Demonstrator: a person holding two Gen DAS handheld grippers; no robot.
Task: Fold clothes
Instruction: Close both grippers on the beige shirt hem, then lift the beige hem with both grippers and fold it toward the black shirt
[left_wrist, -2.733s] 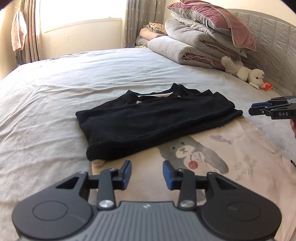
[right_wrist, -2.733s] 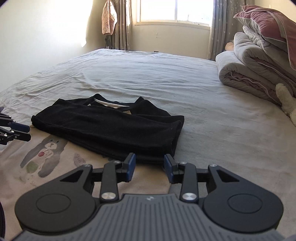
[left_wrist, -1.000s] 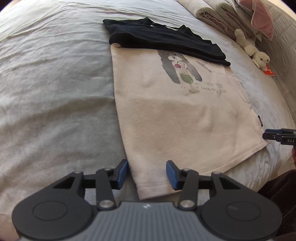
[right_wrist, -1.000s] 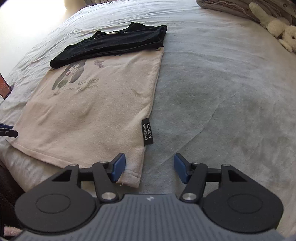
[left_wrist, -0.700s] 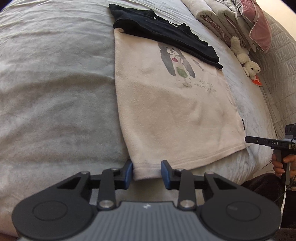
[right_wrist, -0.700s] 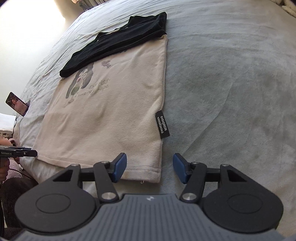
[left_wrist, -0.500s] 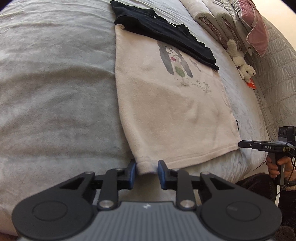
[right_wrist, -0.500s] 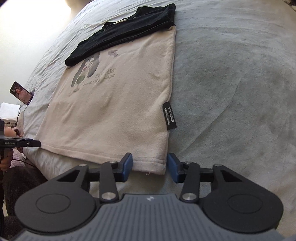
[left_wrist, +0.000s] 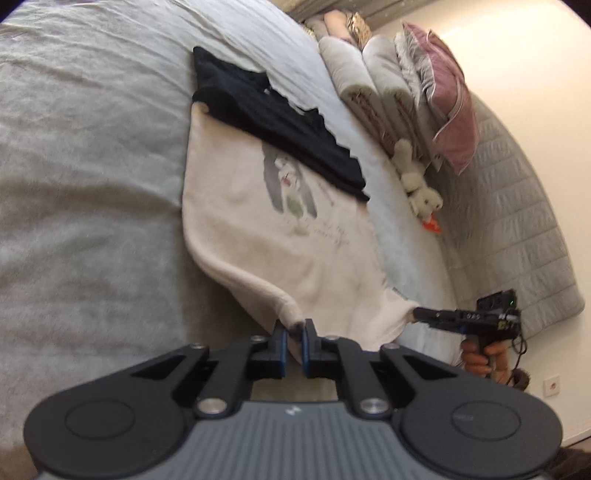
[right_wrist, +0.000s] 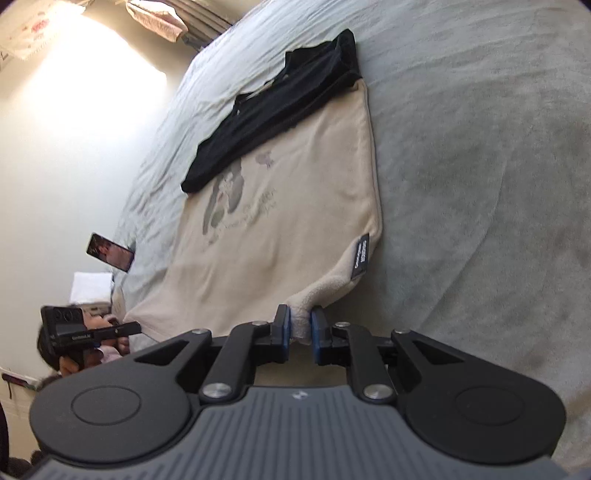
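The left gripper (left_wrist: 293, 334) is pinched narrow on the near left hem corner of the cream shirt (left_wrist: 295, 243), its blue pads (left_wrist: 282, 345) squeezing a small peak of fabric lifted off the grey bedspread (left_wrist: 85, 192). From this gripper the shirt's long axis runs straight ahead, hem nearest and upper end farthest, where a folded black garment (left_wrist: 280, 122) lies across it. A grey animal print (left_wrist: 288, 184) sits ahead of the fingers, with a line of script beyond it (too blurred to read). Left of the gripper lies open bedspread. Ahead to the right are stacked quilts (left_wrist: 373, 92), a pink pillow (left_wrist: 443, 96) and a plush toy (left_wrist: 417, 184).

The right gripper (right_wrist: 300, 326) is likewise clamped on the near right hem corner, bunching it upward. Just ahead and to the right of its fingers, a black side-seam label (right_wrist: 361, 259) carries white lettering (not legible). Far left of this gripper, a phone (right_wrist: 110, 252) rests by the bed's edge. To its right, bare bedspread stretches away.
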